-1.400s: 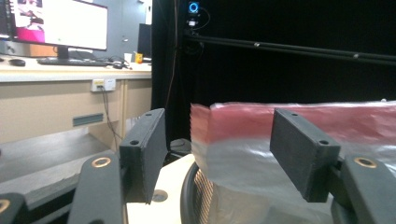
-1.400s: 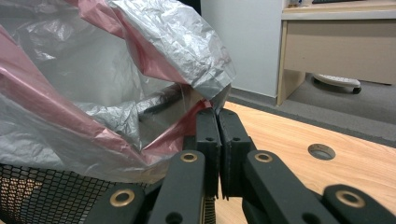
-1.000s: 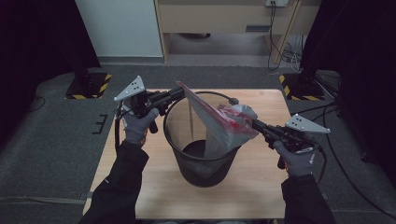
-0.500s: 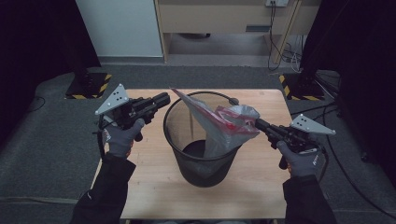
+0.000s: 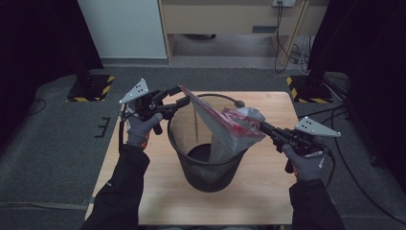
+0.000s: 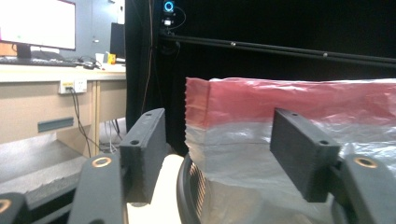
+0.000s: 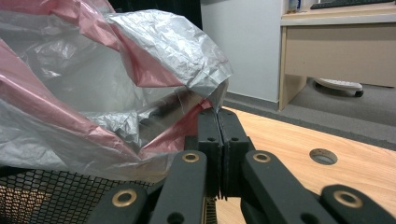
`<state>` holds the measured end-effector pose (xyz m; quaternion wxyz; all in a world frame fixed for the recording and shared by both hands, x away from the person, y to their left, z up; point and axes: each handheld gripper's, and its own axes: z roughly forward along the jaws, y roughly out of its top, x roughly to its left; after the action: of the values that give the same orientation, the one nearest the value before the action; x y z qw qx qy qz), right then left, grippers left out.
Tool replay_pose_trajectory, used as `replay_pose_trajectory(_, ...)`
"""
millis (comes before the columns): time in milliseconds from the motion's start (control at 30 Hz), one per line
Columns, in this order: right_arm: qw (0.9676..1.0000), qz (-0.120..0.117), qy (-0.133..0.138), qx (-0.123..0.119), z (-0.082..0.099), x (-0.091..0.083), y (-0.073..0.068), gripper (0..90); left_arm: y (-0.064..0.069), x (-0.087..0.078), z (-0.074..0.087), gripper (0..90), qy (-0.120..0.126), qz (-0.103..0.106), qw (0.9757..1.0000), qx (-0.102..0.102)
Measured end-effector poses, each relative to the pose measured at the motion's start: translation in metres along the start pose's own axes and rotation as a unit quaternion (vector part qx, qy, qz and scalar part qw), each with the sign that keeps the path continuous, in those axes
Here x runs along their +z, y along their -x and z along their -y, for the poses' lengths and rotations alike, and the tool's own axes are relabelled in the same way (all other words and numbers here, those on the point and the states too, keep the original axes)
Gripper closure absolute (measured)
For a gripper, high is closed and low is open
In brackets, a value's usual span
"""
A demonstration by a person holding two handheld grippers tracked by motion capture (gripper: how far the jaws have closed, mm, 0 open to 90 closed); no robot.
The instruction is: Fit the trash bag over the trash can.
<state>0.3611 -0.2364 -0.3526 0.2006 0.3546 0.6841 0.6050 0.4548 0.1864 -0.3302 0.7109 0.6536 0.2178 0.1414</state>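
Hanging over a black mesh wastebasket (image 5: 210, 158) at the centre of the frame, a clear plastic bag with a red band (image 5: 230, 129) stretches between both tongs. The right tongs (image 5: 264, 127) are clenched on its edge; the left tongs (image 5: 179, 96), jaws just opened, stand released around its corner above the wooden counter (image 5: 158, 191).

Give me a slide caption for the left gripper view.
Left gripper, jaws just opened, frames the red-banded edge of the plastic bag above the mesh bin rim.
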Motion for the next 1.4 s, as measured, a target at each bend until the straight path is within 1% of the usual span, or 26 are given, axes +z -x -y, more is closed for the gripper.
replay_pose_trajectory(67, 1.0, -0.001, 0.0, 0.001, 0.0, 0.0, 0.0, 89.1, -0.001, 0.002, -0.001, 36.3, -0.003, 0.008, 1.0, 0.005)
replay_pose_trajectory(100, 1.0, -0.001, 0.0, 0.0, 0.0, 0.0, 0.0, 89.1, -0.001, 0.003, -0.001, 37.5, 0.003, 0.012, 0.9999, 0.006)
replay_pose_trajectory(167, 1.0, -0.001, 0.0, 0.001, 0.0, 0.0, 0.0, 89.2, -0.001, 0.003, -0.003, 44.5, 0.01, 0.026, 0.9996, 0.006)
replay_pose_trajectory(200, 1.0, -0.001, 0.0, 0.0, 0.0, 0.0, 0.001, 89.1, -0.001, 0.005, -0.004, 45.6, 0.009, 0.034, 0.9993, 0.008)
replay_pose_trajectory(233, 1.0, -0.001, 0.0, 0.001, 0.0, 0.001, 0.0, 89.2, -0.001, 0.005, -0.005, 49.1, 0.005, 0.037, 0.9993, 0.009)
replay_pose_trajectory(300, 1.0, -0.002, -0.001, 0.0, 0.0, 0.002, 0.0, 89.1, 0.0, 0.007, -0.005, 56.9, -0.006, 0.043, 0.999, 0.009)
replay_pose_trajectory(333, 1.0, -0.002, -0.001, 0.001, 0.0, 0.002, 0.0, 89.2, 0.001, 0.007, -0.005, 62.7, -0.011, 0.051, 0.9986, 0.005)
replay_pose_trajectory(400, 1.0, -0.003, -0.001, 0.0, 0.0, 0.002, 0.0, 89.2, 0.002, 0.007, -0.005, 78.6, -0.016, 0.059, 0.9981, -0.003)
replay_pose_trajectory(433, 1.0, -0.003, -0.001, 0.001, 0.0, 0.002, -0.001, 89.2, 0.003, 0.007, -0.005, 84.5, -0.02, 0.06, 0.998, -0.003)
replay_pose_trajectory(500, 1.0, -0.002, -0.001, 0.001, 0.0, 0.002, -0.001, 89.2, 0.005, 0.006, -0.006, 89.1, -0.03, 0.052, 0.9982, -0.006)
replay_pose_trajectory(567, 1.0, -0.002, 0.0, 0.0, 0.0, 0.001, 0.0, 89.3, 0.008, 0.002, -0.007, 90.0, -0.039, 0.044, 0.9982, -0.007)
replay_pose_trajectory(633, 1.0, -0.002, 0.002, 0.0, -0.001, 0.0, 0.0, 89.3, 0.011, -0.003, -0.01, 90.0, -0.035, 0.041, 0.9985, -0.011)
replay_pose_trajectory(667, 1.0, -0.001, 0.003, 0.002, -0.001, -0.001, 0.0, 89.3, 0.013, -0.007, -0.012, 90.0, -0.033, 0.034, 0.9988, -0.01)
replay_pose_trajectory(733, 1.0, 0.001, 0.006, 0.006, -0.001, -0.002, 0.0, 89.4, 0.017, -0.018, -0.017, 90.0, -0.022, 0.029, 0.9993, -0.01)
replay_pose_trajectory(767, 1.0, 0.002, 0.008, 0.004, -0.002, -0.003, 0.0, 89.5, 0.021, -0.025, -0.02, 90.0, -0.021, 0.024, 0.9995, -0.008)
replay_pose_trajectory(867, 0.9998, 0.005, 0.017, 0.008, -0.003, -0.008, 0.0, 89.9, 0.035, -0.048, -0.027, 90.0, -0.033, -0.002, 0.9994, 0.014)
replay_pose_trajectory(900, 0.9998, 0.006, 0.017, 0.009, -0.004, -0.01, 0.001, 90.0, 0.041, -0.055, -0.027, 90.0, -0.032, -0.004, 0.9994, 0.012)
replay_pose_trajectory(933, 0.9997, 0.006, 0.019, 0.011, -0.004, -0.011, 0.001, 90.0, 0.05, -0.066, -0.027, 90.0, -0.035, -0.015, 0.9991, 0.018)
replay_pose_trajectory(1000, 0.9996, 0.007, 0.022, 0.013, -0.004, -0.015, 0.001, 90.0, 0.063, -0.078, -0.024, 90.0, -0.042, -0.027, 0.9985, 0.023)
replay_pose_trajectory(1067, 0.9996, 0.006, 0.023, 0.014, -0.003, -0.018, 0.0, 90.0, 0.079, -0.093, -0.016, 90.0, -0.051, -0.049, 0.9971, 0.03)
replay_pose_trajectory(1100, 0.9996, 0.007, 0.025, 0.013, -0.003, -0.021, -0.001, 90.0, 0.083, -0.098, -0.014, 90.0, -0.056, -0.057, 0.9962, 0.033)
replay_pose_trajectory(1167, 0.9995, 0.007, 0.025, 0.015, -0.002, -0.023, -0.001, 90.0, 0.09, -0.107, -0.008, 90.0, -0.059, -0.072, 0.9953, 0.026)
replay_pose_trajectory(1233, 0.9995, 0.006, 0.025, 0.018, -0.001, -0.026, -0.003, 90.0, 0.096, -0.115, -0.003, 90.0, -0.053, -0.079, 0.9954, 0.014)
replay_pose_trajectory(1267, 0.9995, 0.005, 0.025, 0.019, 0.001, -0.027, -0.003, 90.0, 0.099, -0.118, -0.001, 90.0, -0.055, -0.08, 0.9952, 0.014)
replay_pose_trajectory(1333, 0.9995, 0.004, 0.023, 0.024, 0.003, -0.029, -0.004, 90.0, 0.106, -0.123, 0.004, 90.0, -0.065, -0.082, 0.9945, 0.011)
replay_pose_trajectory(1400, 0.9994, 0.001, 0.02, 0.026, 0.006, -0.03, -0.005, 90.0, 0.111, -0.127, 0.011, 90.0, -0.082, -0.087, 0.9928, 0.01)
